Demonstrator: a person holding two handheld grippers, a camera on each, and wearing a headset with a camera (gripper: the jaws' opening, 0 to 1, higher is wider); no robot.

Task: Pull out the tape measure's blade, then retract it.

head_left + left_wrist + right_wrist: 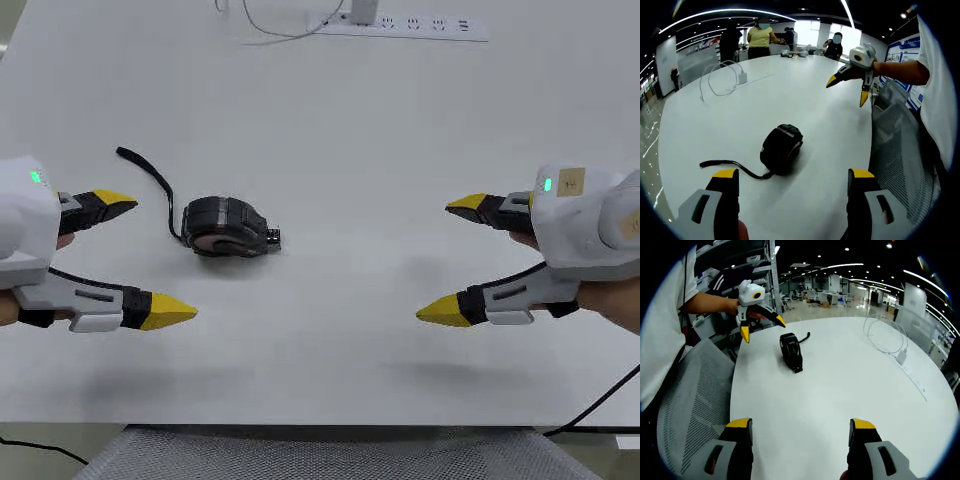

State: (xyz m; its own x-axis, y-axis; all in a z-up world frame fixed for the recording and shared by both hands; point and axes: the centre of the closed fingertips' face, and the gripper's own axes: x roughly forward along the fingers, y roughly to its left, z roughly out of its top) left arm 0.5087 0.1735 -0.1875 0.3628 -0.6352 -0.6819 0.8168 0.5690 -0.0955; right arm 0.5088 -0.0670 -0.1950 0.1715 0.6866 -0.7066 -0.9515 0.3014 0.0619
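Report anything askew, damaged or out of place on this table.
Nothing stands out. The black tape measure sits intact on the white table, blade in, its black strap trailing loose; the left hand-held gripper and the right hand-held gripper hover open, clear of it.

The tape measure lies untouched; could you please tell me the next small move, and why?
Probably ease the open left gripper forward around the tape measure case: it lies nearest, untouched, with its blade tip facing the right gripper.
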